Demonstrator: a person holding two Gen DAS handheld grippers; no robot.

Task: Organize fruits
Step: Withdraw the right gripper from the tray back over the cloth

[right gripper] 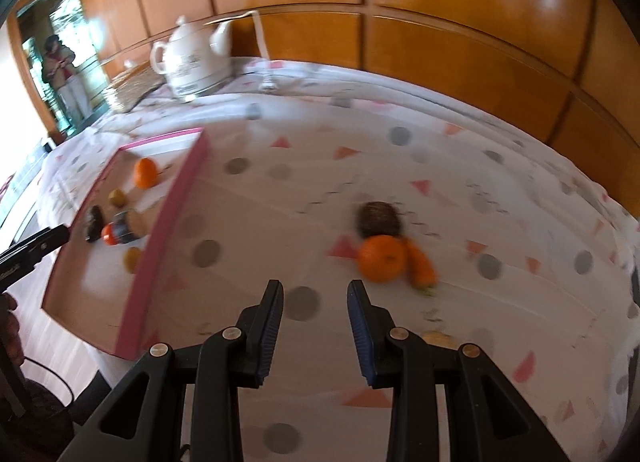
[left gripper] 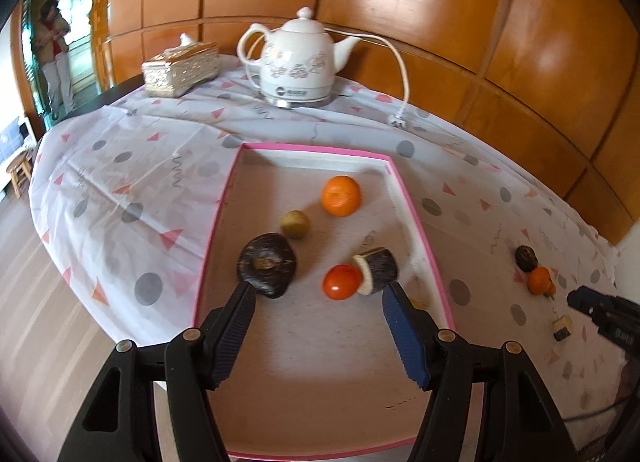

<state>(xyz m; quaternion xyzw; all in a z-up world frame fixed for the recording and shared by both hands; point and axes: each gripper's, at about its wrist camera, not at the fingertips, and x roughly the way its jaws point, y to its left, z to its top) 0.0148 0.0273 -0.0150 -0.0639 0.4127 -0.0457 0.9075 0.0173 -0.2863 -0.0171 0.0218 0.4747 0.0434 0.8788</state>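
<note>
Fruit is split between two places: inside the pink-rimmed tray point(left gripper: 224, 217) lie an orange point(left gripper: 341, 195), a small yellow-green fruit point(left gripper: 295, 224), a large dark flattish fruit point(left gripper: 267, 264), a red tomato-like fruit point(left gripper: 342, 282) and a dark cut piece with a pale face point(left gripper: 378, 270), the last two touching; another small yellowish fruit point(right gripper: 132, 258) sits by the tray's right wall. Outside the tray, well apart on the patterned tablecloth point(right gripper: 400, 181), a second orange point(right gripper: 381, 258) touches a dark round fruit point(right gripper: 378, 218) behind it and a small carrot-like piece point(right gripper: 420, 268) at its side. This cluster is judged to be the remaining work, since the tray appears to serve as the collection point. Right gripper point(right gripper: 316, 288) hangs above the cloth just short of that cluster, fingers spread a modest gap with nothing between them; the view is motion-blurred. Left gripper point(left gripper: 318, 292) hovers over the tray's near half, fingers spread wider and holding nothing, one tip near the dark flattish fruit. At the far table edge stand a white kettle point(left gripper: 298, 61) with a loose cord and a tissue box point(left gripper: 180, 69), clear of the working area.
</note>
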